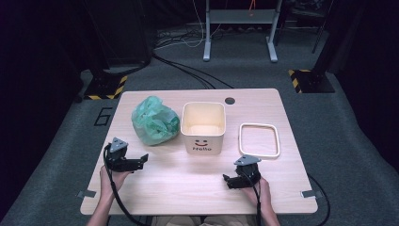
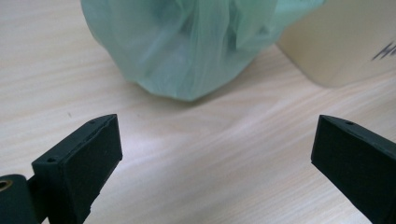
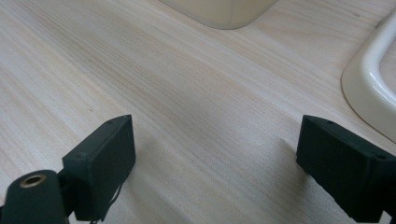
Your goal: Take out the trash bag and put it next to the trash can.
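A crumpled green plastic bag (image 1: 155, 120) lies on the wooden table left of a cream square bin (image 1: 203, 126) with a smiley and "Hello" on its front. A cream square ring frame (image 1: 259, 139) lies flat to the bin's right. My left gripper (image 1: 139, 161) is low over the table in front of the bag, open, with nothing between its jaws. In the left gripper view the bag (image 2: 187, 42) is just ahead, the bin (image 2: 341, 37) to its right. My right gripper (image 1: 229, 181) rests open near the front edge; its view shows the bin's base (image 3: 224, 11) and the ring frame (image 3: 373, 88).
The table (image 1: 188, 188) has a round cable hole (image 1: 229, 100) at its far edge. Cables trail from both grippers off the near edge. Beyond the table are a grey floor, a desk frame (image 1: 240, 28) and hazard-striped stand bases.
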Available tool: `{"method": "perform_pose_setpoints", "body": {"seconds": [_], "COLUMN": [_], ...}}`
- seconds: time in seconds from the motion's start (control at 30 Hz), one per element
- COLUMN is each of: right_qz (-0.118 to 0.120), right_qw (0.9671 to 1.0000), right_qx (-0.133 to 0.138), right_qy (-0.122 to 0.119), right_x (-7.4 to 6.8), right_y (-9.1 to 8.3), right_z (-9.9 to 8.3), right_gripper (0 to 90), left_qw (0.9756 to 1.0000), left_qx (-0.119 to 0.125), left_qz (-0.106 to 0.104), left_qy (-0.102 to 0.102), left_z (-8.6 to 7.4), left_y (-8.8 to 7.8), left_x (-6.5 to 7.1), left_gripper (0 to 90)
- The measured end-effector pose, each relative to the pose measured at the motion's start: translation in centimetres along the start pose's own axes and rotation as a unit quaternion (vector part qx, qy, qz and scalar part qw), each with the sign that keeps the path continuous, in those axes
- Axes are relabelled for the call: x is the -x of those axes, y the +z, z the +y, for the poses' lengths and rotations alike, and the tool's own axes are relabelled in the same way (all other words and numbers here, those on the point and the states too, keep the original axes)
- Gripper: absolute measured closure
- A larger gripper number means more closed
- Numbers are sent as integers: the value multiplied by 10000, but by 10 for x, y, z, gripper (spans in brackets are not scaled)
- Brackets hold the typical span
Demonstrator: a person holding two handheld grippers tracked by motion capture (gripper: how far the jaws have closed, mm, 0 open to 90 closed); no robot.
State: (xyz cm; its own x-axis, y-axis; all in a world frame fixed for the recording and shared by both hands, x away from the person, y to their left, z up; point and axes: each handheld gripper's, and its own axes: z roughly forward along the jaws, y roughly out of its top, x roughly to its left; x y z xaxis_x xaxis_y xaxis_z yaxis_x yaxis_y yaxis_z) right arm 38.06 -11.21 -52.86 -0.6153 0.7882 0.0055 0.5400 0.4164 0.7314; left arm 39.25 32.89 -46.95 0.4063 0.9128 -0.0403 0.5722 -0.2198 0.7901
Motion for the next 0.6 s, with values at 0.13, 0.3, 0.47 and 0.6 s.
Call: {"method": "perform_pose_setpoints", "body": {"seconds": [0.13, 0.3, 0.47, 0.6], "right_qz": [-1, -4, -5, -5], "right_qw": [10000, 10000, 10000, 10000], "right_qx": [2, -5, -2, -1], "right_qy": [-11, -13, -14, -13], "right_x": [0, 0, 0, 0], "right_y": [0, 0, 0, 0], "right_z": [0, 0, 0, 0], "right_gripper": [109, 110, 110, 110], "left_qw": [9997, 9990, 9985, 9984], "left_qx": [-228, -432, -531, -531], "left_qz": [40, 76, 112, 190], "left_qy": [50, 19, 0, 47], "left_z": [-14, -27, -36, -41], "left_y": [12, 26, 34, 39], "left_x": [4, 5, 7, 11], "left_gripper": [13, 8, 2, 0]}}
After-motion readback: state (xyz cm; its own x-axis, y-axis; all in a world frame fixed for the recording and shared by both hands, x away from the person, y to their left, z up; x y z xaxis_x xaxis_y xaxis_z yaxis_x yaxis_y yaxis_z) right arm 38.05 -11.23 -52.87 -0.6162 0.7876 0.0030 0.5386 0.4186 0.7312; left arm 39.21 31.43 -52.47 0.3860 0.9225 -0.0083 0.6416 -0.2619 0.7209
